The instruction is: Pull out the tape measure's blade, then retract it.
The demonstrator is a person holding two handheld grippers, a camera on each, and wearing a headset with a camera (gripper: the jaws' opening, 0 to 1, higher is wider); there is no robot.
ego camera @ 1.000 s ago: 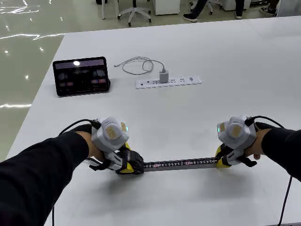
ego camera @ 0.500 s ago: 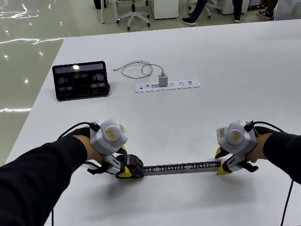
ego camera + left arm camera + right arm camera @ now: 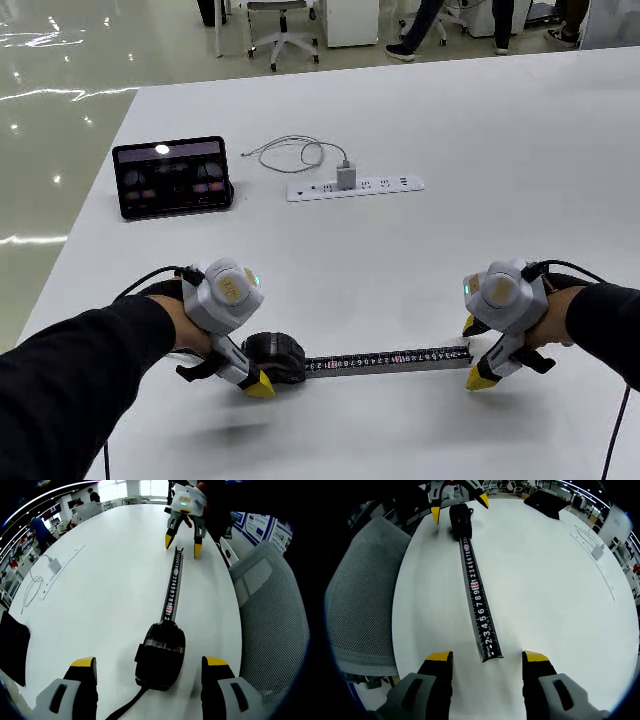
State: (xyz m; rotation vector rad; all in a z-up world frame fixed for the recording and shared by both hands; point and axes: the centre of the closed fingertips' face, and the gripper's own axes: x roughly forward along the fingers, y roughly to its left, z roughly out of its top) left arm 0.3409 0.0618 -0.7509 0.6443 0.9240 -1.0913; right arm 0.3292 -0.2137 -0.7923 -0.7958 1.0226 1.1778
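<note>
1. 0.5 s ago, in the head view, the left gripper [image 3: 148, 663] was shut on the tape measure's case [image 3: 276, 356]. Now its 2 jaws stand wide apart, with the case lying on the table [image 3: 420, 200] between them.
2. At that time the right gripper [image 3: 474, 352] pinched the far end of the blade [image 3: 388, 360]. Now its jaws are spread too, and the blade's tip lies in the gap between them, held by neither.
3. The blade's drawn-out length looks about the same as before. It lies flat on the white table near the person's edge, running from the case toward the right gripper.
4. The head view takes in the far things: a dark tablet [image 3: 172, 177] and a white power strip [image 3: 355, 186] with a plugged-in charger [image 3: 346, 176] and its looped cable [image 3: 285, 152], all well apart from the tape.
5. The left gripper view shows clear table on both sides of the case, so neither jaw touches it. A black strap [image 3: 131, 703] trails from the case toward the camera.
6. The right gripper view shows the end hook [image 3: 490, 654] and the printed numerals counting up from it. A grey mesh chair [image 3: 365, 590] sits beside the table's edge.
</note>
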